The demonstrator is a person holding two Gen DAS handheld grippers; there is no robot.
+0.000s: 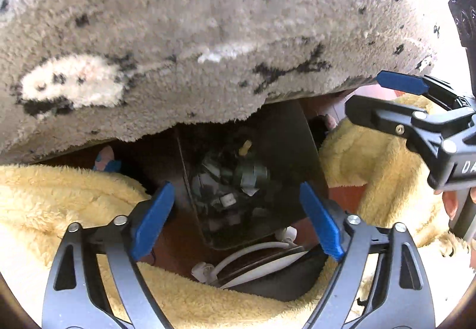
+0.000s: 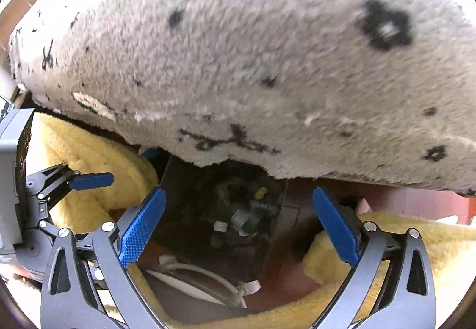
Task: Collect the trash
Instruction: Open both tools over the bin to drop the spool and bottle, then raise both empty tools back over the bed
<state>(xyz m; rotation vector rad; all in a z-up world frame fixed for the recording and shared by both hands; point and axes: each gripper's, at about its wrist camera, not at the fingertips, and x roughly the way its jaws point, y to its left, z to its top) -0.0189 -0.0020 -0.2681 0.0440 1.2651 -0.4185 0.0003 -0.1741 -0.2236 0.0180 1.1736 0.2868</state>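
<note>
1. Left gripper [image 1: 236, 220] and right gripper [image 2: 238, 228], both w/ blue pads, are seen spread wide, nothing held.
2. Crumpled trash [image 1: 235, 183] is seen inside dark open-topped bin [image 1: 285, 132], btwn yellow fleece-clad legs [image 1: 59, 198].
3. Grey shaggy rug w/ black marks [image 1: 208, 16] is spread beyond.

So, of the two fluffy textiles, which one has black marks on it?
The grey shaggy rug, filling the upper part of both views, carries black marks and white patches. The yellow fleece blanket below, beside the dark bin of trash, is plain.
</note>
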